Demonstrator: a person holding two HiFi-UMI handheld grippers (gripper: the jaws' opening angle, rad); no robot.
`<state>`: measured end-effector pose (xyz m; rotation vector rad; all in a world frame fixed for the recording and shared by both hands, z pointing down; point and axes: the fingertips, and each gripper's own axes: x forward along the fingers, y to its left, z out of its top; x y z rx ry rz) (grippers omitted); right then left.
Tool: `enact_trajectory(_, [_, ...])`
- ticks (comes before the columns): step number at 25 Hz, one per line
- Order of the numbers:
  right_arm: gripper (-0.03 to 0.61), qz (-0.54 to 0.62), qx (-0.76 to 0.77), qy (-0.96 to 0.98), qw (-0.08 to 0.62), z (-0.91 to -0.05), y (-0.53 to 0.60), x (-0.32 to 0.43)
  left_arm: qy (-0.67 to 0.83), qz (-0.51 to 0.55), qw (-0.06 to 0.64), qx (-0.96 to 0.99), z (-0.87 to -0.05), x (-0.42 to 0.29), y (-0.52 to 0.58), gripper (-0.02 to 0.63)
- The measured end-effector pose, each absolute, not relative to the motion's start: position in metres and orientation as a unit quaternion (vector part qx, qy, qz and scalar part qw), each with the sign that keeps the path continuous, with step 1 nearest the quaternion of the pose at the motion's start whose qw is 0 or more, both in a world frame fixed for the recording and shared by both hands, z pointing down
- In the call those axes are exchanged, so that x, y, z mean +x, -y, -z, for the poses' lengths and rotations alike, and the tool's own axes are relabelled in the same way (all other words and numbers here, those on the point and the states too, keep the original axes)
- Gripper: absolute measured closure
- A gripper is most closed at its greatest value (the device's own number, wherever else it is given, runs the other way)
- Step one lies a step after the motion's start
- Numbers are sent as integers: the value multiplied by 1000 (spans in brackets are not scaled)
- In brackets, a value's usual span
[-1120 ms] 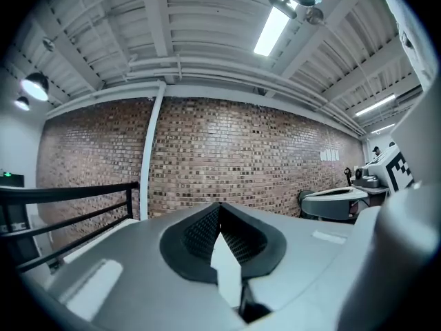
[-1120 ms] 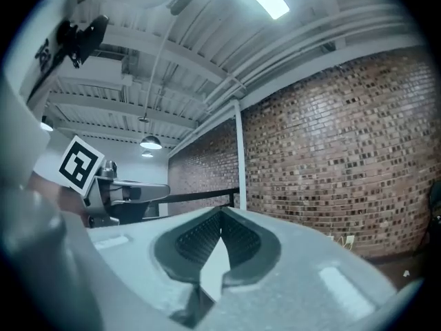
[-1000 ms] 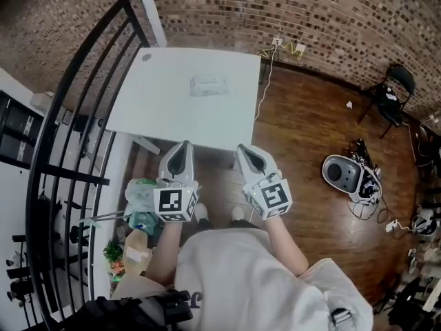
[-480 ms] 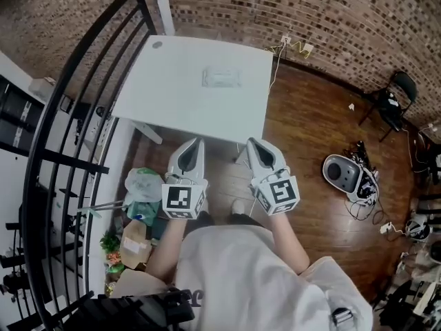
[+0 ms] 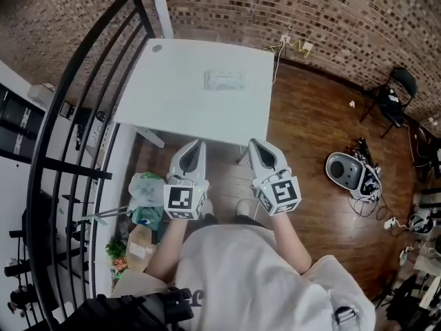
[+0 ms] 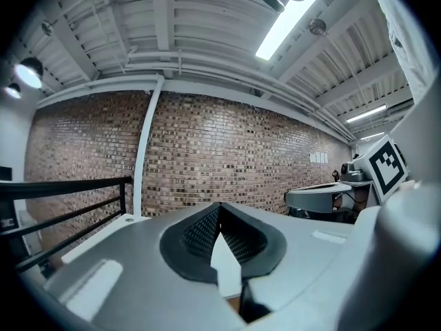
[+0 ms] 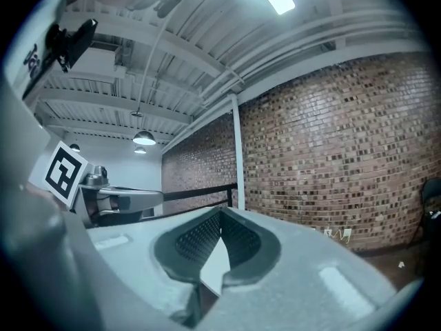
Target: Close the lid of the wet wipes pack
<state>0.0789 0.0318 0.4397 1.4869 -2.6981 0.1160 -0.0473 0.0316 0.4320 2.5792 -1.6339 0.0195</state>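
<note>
The wet wipes pack (image 5: 224, 81) lies flat on the far middle of the white table (image 5: 172, 95), small and pale; I cannot tell how its lid stands from here. My left gripper (image 5: 195, 144) and right gripper (image 5: 256, 144) are held level side by side at the table's near edge, well short of the pack. In the left gripper view the left gripper (image 6: 220, 207) has its jaws together at the tips with nothing between them. The right gripper (image 7: 220, 212) looks the same in the right gripper view. Neither gripper view shows the pack.
A black metal railing (image 5: 83, 116) runs along the table's left side, with a brick wall (image 5: 310, 12) behind. Bags and a box (image 5: 141, 205) sit on the floor at lower left. A grey round device with cables (image 5: 348, 174) and a black chair (image 5: 396, 92) stand on the wooden floor at right.
Both grippers have edged forward toward the table's near edge and stay shut. The pack has not moved on the table.
</note>
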Motion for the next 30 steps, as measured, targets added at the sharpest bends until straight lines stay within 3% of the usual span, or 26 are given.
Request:
enact_trajectory(11, [589, -66, 463, 883, 42, -447, 9, 69, 534, -44, 96, 839, -477, -53, -7, 597])
enact_trajectory(19, [589, -56, 343, 936, 54, -454, 34, -43, 638, -46, 122, 759, -503, -163, -39, 597])
enact_trajectory(24, [589, 3, 283, 959, 28, -431, 23, -112, 701, -12, 99, 706, -483, -231, -62, 597])
enact_trajectory(30, [589, 9, 303, 953, 6, -432, 31, -121, 700, 4, 25, 714, -447, -245, -42, 597])
